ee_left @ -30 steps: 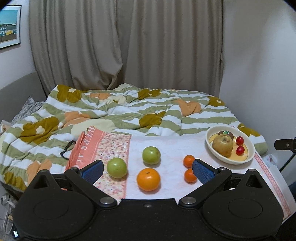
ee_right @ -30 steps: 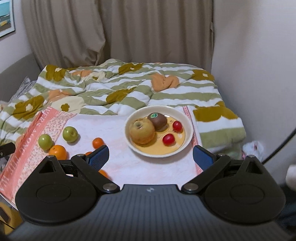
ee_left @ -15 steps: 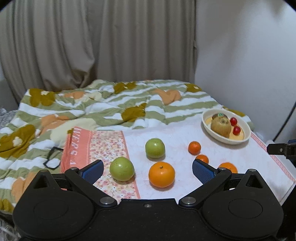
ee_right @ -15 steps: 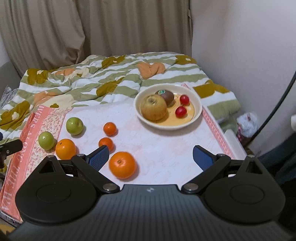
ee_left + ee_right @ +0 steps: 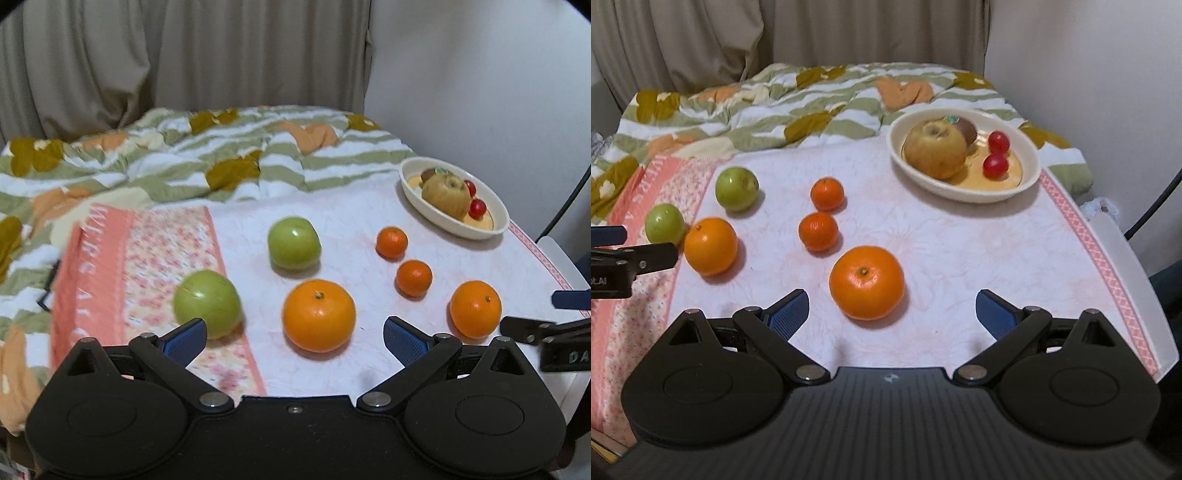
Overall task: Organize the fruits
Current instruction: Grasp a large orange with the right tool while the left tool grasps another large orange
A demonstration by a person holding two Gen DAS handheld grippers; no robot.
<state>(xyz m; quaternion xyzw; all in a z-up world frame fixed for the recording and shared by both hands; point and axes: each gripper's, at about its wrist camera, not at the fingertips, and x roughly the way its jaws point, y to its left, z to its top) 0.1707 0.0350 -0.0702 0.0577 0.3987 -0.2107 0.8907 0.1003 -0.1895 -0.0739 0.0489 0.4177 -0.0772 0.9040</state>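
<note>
Loose fruit lies on a pink-white cloth point(image 5: 354, 206) point(image 5: 960, 251). In the left wrist view my left gripper point(image 5: 293, 338) stands open just short of a large orange point(image 5: 318, 314), with a green apple point(image 5: 207, 308) by its left finger and a second green apple point(image 5: 294, 242) farther back. Two small mandarins point(image 5: 392, 242) point(image 5: 414, 277) and another large orange point(image 5: 475, 308) lie to the right. My right gripper point(image 5: 892, 312) is open, with that large orange point(image 5: 866, 282) just ahead between its fingers. A cream bowl point(image 5: 1030, 181) point(image 5: 443, 221) holds a brown pear, a kiwi and two red cherry tomatoes.
A striped floral quilt point(image 5: 184, 155) covers the bed behind the cloth, with beige curtains point(image 5: 184, 55) and a white wall beyond. A salmon floral band point(image 5: 147, 277) edges the cloth on the left. A dark cable point(image 5: 1156, 206) hangs off the right edge.
Both grippers have come lower and closer over the cloth, so the fruit looms larger. A second large orange has come into view between the right gripper's fingers. Both stay open.
</note>
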